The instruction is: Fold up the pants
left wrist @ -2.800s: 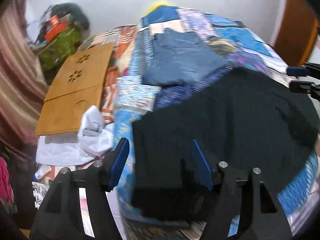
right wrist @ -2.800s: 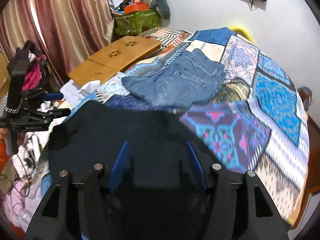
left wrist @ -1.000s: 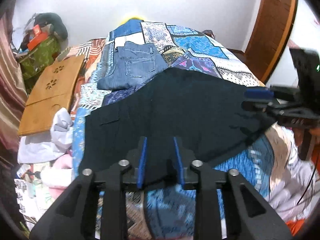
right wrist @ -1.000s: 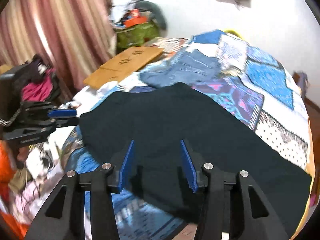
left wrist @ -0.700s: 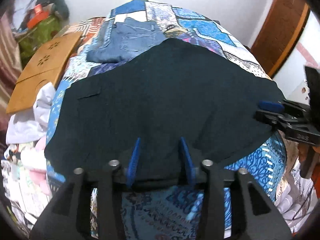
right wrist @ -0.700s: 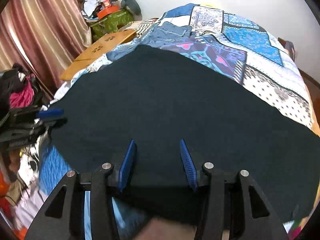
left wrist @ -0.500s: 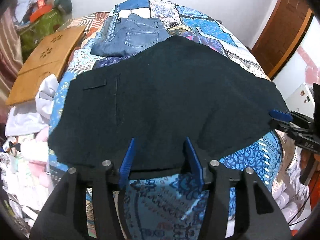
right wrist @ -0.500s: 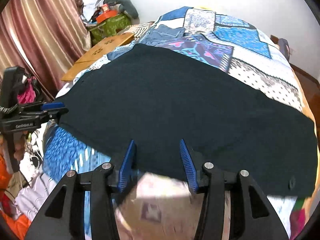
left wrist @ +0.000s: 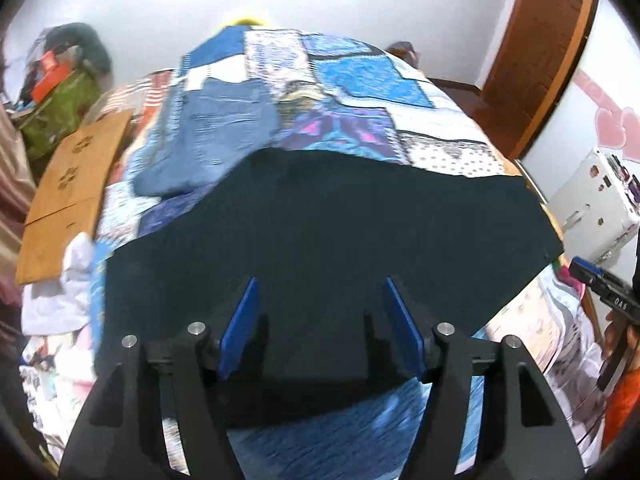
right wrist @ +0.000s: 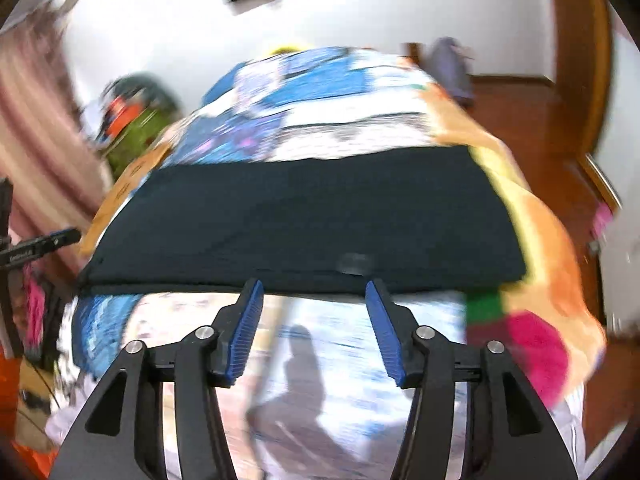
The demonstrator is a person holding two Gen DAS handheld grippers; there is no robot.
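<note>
While jaws gape, dark matte pants (left wrist: pixel 328 216) lie flat on patchwork quilt (left wrist: pixel 360 80).

text: "DAS"-like mark — right tool (left wrist: pixel 618 300) | left tool (right wrist: pixel 24 256) label — blurred, unreadable

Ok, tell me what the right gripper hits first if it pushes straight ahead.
Probably the near edge of the black pants: the right gripper is open with its tips just short of that hem. Motion blur leaves depth uncertain.
</note>
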